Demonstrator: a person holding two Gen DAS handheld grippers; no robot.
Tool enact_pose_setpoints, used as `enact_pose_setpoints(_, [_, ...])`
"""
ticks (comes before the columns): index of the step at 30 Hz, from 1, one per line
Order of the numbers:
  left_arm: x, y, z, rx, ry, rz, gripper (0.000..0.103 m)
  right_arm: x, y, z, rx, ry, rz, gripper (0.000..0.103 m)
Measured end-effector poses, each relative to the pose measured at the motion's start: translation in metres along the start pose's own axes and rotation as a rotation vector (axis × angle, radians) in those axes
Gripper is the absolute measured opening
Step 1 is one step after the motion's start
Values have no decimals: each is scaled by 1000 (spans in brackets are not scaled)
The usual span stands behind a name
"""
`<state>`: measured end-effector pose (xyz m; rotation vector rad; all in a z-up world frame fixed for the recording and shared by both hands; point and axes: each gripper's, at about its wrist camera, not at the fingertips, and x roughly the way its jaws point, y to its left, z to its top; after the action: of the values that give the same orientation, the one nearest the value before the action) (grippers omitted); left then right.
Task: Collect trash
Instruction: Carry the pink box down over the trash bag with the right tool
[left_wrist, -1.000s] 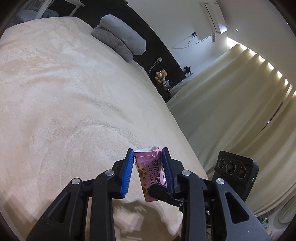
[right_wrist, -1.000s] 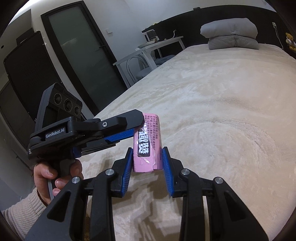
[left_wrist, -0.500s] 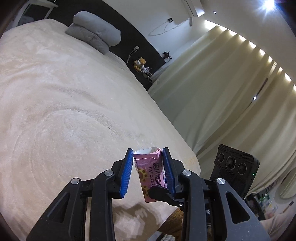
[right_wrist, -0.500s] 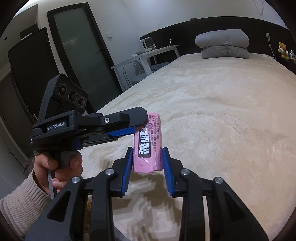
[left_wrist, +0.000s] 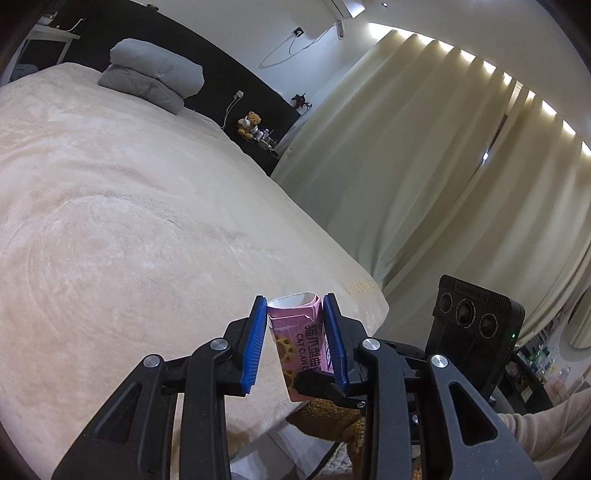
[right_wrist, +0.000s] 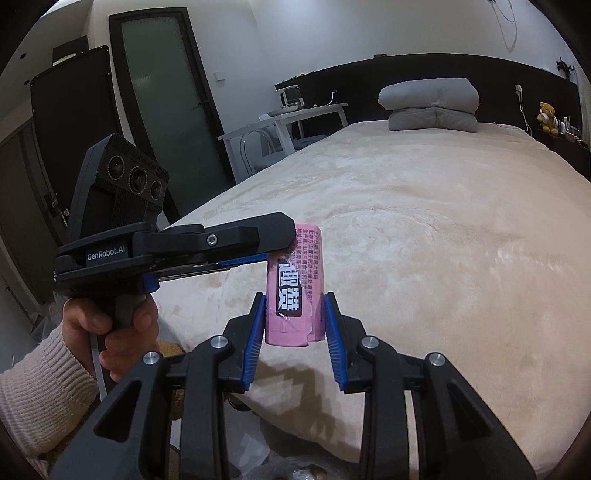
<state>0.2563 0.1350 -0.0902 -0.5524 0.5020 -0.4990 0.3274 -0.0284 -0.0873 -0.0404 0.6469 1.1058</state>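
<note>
Beige bed (left_wrist: 110, 229); pink wrapper (left_wrist: 301, 347) upright, both grippers pinching it

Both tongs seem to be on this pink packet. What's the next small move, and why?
Probably open the left tongs. Both they and the right tongs pinch the same pink packet, held above the edge of the bed; one grip looks enough to carry it off.

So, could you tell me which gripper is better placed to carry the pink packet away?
Left, probably: the left gripper clamps the pink packet at its top; the right gripper flanks its bottom, contact unclear.
</note>
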Motion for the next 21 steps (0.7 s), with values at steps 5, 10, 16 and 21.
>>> enact_pose_setpoints(5, [-5, -30, -30, 46, 12, 13, 30, -23, 13, -27, -8, 5, -11, 33])
enact_pose_setpoints(10, [-15, -45, -59, 29, 25, 15, 30, -43, 26, -57, -12, 16, -4, 33])
enact_pose_setpoints(16, [-25, -62, -93, 4, 41, 37, 30, -59, 45, -90, -15, 46, -1, 33])
enact_pose_setpoints(21, [-31, -69, -114, -10, 63, 60, 30, -66, 55, -113, -19, 67, 5, 33])
